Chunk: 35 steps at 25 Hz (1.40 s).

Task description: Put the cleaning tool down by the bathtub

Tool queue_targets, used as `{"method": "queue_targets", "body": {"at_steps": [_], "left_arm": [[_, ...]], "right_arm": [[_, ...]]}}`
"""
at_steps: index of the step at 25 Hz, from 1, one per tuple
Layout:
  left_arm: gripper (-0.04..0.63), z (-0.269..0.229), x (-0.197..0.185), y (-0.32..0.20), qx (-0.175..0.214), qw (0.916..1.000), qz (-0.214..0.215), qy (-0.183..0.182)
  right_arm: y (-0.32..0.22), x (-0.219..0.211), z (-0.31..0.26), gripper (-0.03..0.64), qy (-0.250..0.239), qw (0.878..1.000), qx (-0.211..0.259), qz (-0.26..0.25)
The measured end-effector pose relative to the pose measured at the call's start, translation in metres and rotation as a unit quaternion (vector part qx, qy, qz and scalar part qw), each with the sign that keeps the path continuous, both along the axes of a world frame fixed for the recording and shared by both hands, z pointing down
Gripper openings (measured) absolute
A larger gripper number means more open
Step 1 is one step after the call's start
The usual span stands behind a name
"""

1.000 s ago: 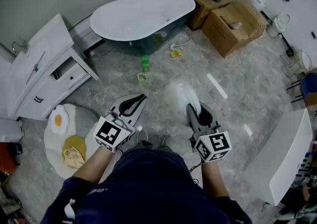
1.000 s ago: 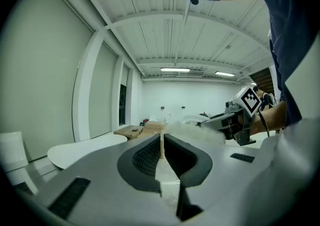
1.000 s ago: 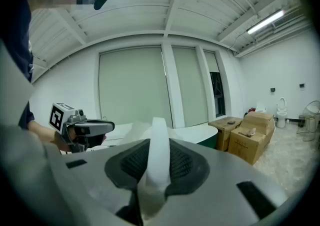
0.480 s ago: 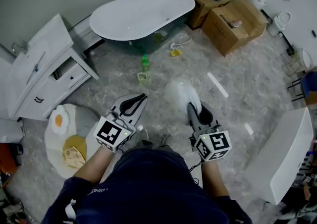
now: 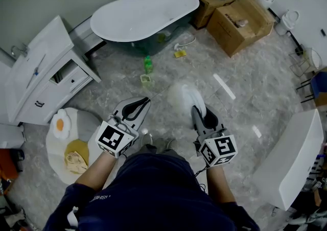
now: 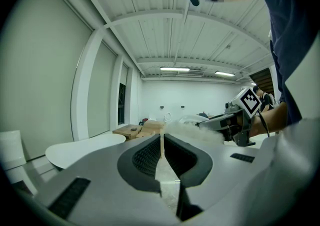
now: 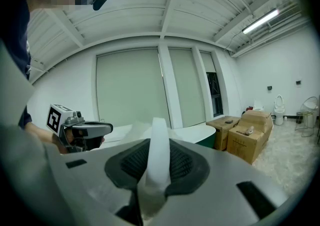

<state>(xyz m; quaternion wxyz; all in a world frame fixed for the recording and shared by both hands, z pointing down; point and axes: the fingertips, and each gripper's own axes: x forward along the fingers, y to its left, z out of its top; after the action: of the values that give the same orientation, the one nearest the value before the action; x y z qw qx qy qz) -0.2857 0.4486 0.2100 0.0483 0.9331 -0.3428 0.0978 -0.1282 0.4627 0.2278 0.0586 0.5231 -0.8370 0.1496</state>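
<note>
Print on my sleeve (image 5: 97, 198) is unreadable; my right hand-held gripper (image 5: 196, 109) clamps the white cleaning tool (image 5: 184, 94), my left hand-held gripper (image 5: 143, 101) is closed, empty.

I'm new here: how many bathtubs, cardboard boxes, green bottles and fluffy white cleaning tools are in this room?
Bathtub: 1
Cardboard boxes: 2
Green bottle: 1
Fluffy white cleaning tool: 1
Total: 5

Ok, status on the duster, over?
Right gripper shut on duster, not yet down. Left gripper shut, empty. Bathtub ahead; green bottle on floor between.
</note>
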Motion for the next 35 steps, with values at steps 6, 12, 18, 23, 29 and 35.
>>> {"method": "queue_targets", "body": {"at_steps": [6,12,18,23,29,35], "left_arm": [[0.044,0.003,0.027,0.008,-0.004,1.0000,-0.006,-0.003],[0.044,0.006,0.065,0.019,-0.003,0.9999,-0.010,-0.012],[0.038,0.005,0.099,0.021,0.003,0.9997,-0.017,-0.015],[0.038,0.006,0.117,0.019,0.004,0.9996,-0.018,-0.019],[0.038,0.009,0.128,0.013,0.004,0.9995,-0.018,-0.024],[0.038,0.013,0.134,0.001,0.005,0.9995,-0.019,-0.024]], "right_arm": [[0.006,0.026,0.003,0.094,-0.004,1.000,0.000,-0.008],[0.011,0.068,0.010,0.094,-0.008,1.000,-0.002,-0.015],[0.013,0.103,0.013,0.094,-0.008,1.000,0.000,-0.023],[0.011,0.121,0.017,0.094,-0.008,1.000,-0.001,-0.027],[0.003,0.131,0.020,0.094,-0.012,1.000,0.000,-0.029],[-0.006,0.140,0.025,0.094,-0.013,1.000,0.001,-0.025]]}}
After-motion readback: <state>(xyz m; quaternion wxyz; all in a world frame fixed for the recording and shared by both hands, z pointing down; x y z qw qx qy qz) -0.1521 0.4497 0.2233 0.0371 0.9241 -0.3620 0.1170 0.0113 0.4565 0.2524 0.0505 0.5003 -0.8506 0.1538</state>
